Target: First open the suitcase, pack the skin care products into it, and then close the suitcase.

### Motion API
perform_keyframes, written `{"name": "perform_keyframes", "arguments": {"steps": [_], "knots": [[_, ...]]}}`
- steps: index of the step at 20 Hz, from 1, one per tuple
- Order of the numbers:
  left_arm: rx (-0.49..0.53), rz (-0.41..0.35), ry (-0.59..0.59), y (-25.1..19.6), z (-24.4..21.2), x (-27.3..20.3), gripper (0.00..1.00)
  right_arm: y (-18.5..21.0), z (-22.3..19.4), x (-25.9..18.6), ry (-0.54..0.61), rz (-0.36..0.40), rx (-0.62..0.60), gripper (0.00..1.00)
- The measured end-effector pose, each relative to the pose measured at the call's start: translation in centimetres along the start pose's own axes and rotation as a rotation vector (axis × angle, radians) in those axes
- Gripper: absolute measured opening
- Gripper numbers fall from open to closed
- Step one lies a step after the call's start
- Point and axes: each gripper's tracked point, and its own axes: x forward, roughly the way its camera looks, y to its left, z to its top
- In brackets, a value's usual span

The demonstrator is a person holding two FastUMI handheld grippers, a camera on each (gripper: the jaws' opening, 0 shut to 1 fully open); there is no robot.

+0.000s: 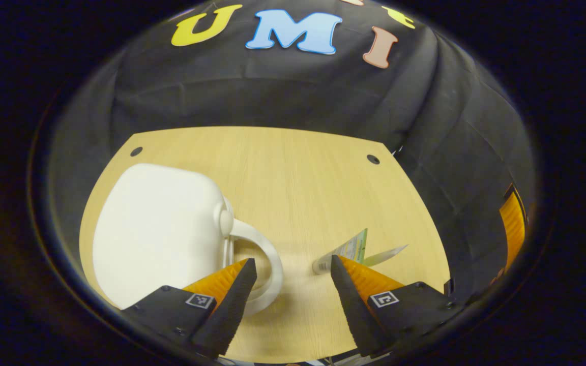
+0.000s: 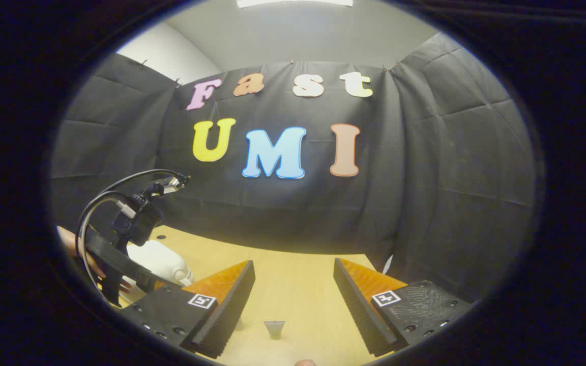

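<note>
A small white suitcase (image 1: 155, 229) lies shut on the left of the wooden table (image 1: 303, 173), its looped handle (image 1: 267, 259) pointing toward my left gripper (image 1: 293, 269). That gripper is open, its left fingertip just over the handle. A flat skin care tube (image 1: 356, 250) lies on the table by its right fingertip. In the right gripper view my right gripper (image 2: 293, 269) is open above the table (image 2: 293, 290), with a small grey tube end (image 2: 274, 328) below between its fingers. The suitcase (image 2: 160, 260) shows at the left, behind the left gripper (image 2: 125, 239) and the hand holding it.
The black cloth wall closes the table's far and right sides. Two dark holes (image 1: 373, 159) mark the table's far corners. Cables (image 2: 105, 203) loop above the left gripper. An orange object (image 1: 513, 223) sits at the far right edge.
</note>
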Motion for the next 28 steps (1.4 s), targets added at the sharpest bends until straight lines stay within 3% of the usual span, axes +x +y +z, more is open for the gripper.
{"name": "perform_keyframes", "arguments": {"steps": [4, 10, 11, 12, 14, 15, 16, 22, 28], "knots": [[0.015, 0.016, 0.108, 0.2, -0.7, 2.6, 0.96, 0.0, -0.3, 0.4, 0.0, 0.013, 0.001, 0.95], [-0.046, 0.045, 0.227, 1.9, -1.8, 6.7, 0.94, -0.6, -0.5, 0.6, 0.004, 0.013, 0.022, 0.95], [-0.061, 0.044, 0.245, 2.2, -2.2, 7.0, 0.88, -0.7, -0.7, 0.6, 0.009, 0.012, 0.019, 0.95], [-0.076, 0.045, 0.255, 2.5, -2.4, 7.3, 0.7, -0.9, -0.7, 0.7, 0.011, 0.009, 0.015, 0.95], [-0.091, 0.049, 0.269, 3.1, -2.7, 7.7, 0.46, -1.1, -0.5, 0.6, 0.009, 0.005, 0.008, 0.95], [-0.109, 0.057, 0.267, 3.5, -2.8, 7.8, 0.41, -1.0, -0.6, 0.7, 0.011, 0.006, 0.006, 0.95], [-0.126, 0.041, 0.276, 3.5, -2.7, 7.7, 0.25, -1.0, -0.7, 0.8, 0.015, 0.009, 0.005, 0.94], [-0.181, -0.054, 0.284, 2.4, 0.3, 4.7, 0.17, 0.2, -0.4, 0.8, 0.006, 0.047, -0.018, 0.95], [-0.201, -0.088, 0.216, 2.6, 9.1, -5.8, 0.17, 1.8, -0.4, 0.6, -0.006, 0.102, -0.043, 0.95]]}}
